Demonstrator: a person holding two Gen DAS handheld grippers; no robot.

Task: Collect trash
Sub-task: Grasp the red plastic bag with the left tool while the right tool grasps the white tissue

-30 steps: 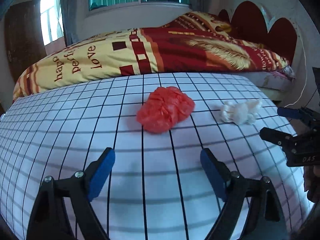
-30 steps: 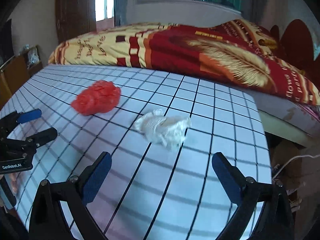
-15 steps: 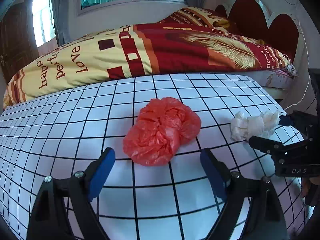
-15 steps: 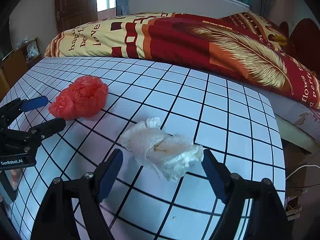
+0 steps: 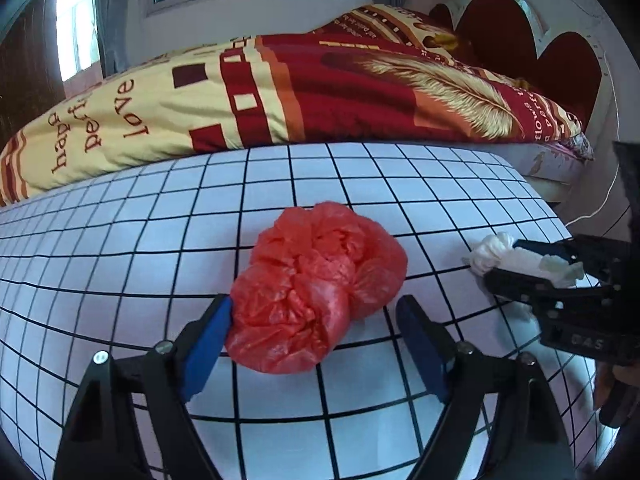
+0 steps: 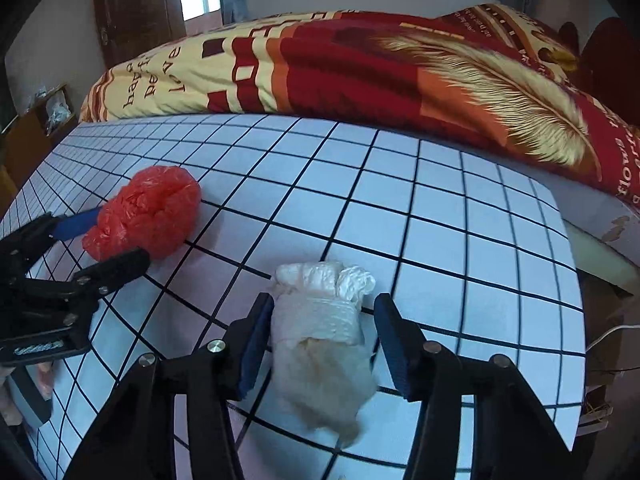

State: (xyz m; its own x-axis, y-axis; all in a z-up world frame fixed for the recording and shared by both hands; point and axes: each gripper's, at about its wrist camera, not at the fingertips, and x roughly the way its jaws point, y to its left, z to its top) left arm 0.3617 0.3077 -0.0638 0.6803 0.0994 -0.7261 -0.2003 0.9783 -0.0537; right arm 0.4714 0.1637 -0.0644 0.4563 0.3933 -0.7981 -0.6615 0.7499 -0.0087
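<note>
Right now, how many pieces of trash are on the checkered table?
2. The crumpled red plastic bag lies between the left gripper's fingers; the white tissue wad lies between the right gripper's fingers, nearer the table's right edge. Nothing else shows, though the grippers hide some tabletop.
</note>
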